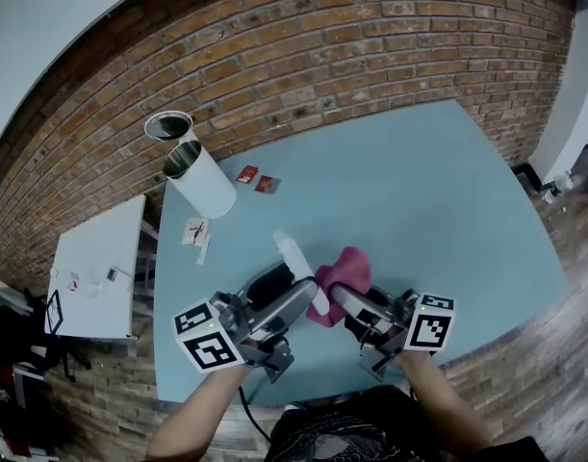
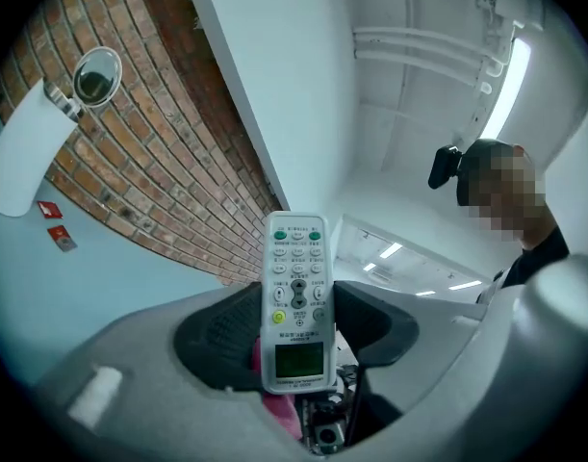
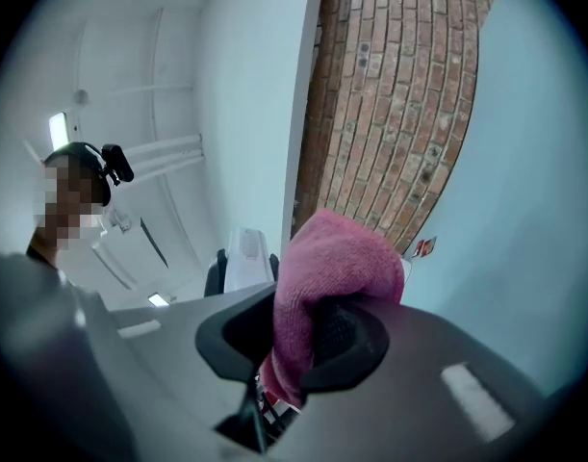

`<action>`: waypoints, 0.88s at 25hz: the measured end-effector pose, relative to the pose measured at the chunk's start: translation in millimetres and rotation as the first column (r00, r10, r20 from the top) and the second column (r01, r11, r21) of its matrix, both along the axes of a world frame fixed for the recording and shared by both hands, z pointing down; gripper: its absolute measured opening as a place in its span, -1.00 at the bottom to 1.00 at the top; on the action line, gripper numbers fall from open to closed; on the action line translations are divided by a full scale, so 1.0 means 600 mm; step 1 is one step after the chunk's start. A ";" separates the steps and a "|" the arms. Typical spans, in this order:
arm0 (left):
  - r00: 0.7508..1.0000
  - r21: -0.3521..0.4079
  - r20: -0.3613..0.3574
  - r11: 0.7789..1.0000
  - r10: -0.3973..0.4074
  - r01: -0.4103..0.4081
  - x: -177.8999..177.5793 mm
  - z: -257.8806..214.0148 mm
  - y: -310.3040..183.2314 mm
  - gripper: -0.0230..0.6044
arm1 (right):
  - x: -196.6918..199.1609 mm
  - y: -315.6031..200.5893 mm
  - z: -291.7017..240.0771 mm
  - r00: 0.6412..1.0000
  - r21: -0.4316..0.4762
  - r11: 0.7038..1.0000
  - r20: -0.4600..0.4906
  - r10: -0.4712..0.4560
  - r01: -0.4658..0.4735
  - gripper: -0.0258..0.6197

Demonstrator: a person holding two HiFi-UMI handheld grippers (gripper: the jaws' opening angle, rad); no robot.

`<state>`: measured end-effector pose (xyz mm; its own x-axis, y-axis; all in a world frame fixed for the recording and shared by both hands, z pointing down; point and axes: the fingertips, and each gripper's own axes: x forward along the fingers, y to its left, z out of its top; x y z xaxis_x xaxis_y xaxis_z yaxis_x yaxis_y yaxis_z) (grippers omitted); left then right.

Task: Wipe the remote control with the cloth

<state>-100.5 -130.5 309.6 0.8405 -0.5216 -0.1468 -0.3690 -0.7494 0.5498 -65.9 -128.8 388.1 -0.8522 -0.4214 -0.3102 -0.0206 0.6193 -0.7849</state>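
My left gripper (image 1: 288, 293) is shut on a white remote control (image 1: 297, 257), which sticks up and away from it above the blue table (image 1: 419, 191). In the left gripper view the remote (image 2: 295, 296) stands upright between the two dark pads (image 2: 217, 335), its buttons and small screen facing the camera. My right gripper (image 1: 345, 299) is shut on a bunched pink cloth (image 1: 345, 274). In the right gripper view the cloth (image 3: 332, 272) bulges above the jaws, and the remote (image 3: 245, 256) shows just behind it. Cloth and remote sit side by side; contact is unclear.
A white cylinder container (image 1: 201, 177) lies tipped at the back left of the table, with its round lid (image 1: 168, 124) by the brick wall (image 1: 351, 46). Two red packets (image 1: 257, 179) and white paper slips (image 1: 197, 233) lie near it. A white side table (image 1: 96, 263) stands further left.
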 end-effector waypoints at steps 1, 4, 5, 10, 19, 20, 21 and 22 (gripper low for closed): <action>1.000 -0.005 -0.016 1.000 0.014 -0.014 0.003 -0.003 0.002 -0.17 | 0.001 -0.002 0.000 1.000 -0.009 1.000 0.012 0.001 -0.001 -0.73; 0.997 -0.018 -0.053 0.998 0.064 -0.065 0.013 -0.011 0.011 -0.17 | 0.005 -0.009 -0.002 0.999 -0.020 1.000 0.034 0.003 -0.002 -0.73; 0.995 -0.022 -0.063 0.996 0.083 -0.084 0.017 -0.012 0.014 -0.17 | 0.006 -0.010 -0.003 0.999 -0.021 1.000 0.039 0.003 -0.002 -0.73; 0.985 -0.046 -0.089 0.987 0.151 -0.156 0.031 -0.006 0.028 -0.17 | 0.015 -0.016 -0.009 0.998 -0.025 1.000 0.065 0.013 -0.011 -0.73; 0.974 -0.074 -0.072 0.973 0.215 -0.220 0.046 0.011 0.043 -0.17 | 0.022 -0.023 -0.032 0.997 -0.001 1.000 0.081 0.019 -0.019 -0.73; 0.974 -0.076 -0.058 0.972 0.218 -0.222 0.047 0.016 0.043 -0.17 | 0.022 -0.024 -0.029 0.998 0.003 1.000 0.067 0.021 -0.021 -0.73; 0.975 -0.081 -0.036 0.972 0.220 -0.222 0.047 0.024 0.043 -0.17 | 0.023 -0.026 -0.023 0.999 0.006 1.000 0.042 0.028 -0.028 -0.73; 0.975 -0.088 -0.003 0.971 0.221 -0.221 0.047 0.035 0.043 -0.17 | 0.026 -0.028 -0.013 0.999 0.008 0.999 0.008 0.042 -0.042 -0.73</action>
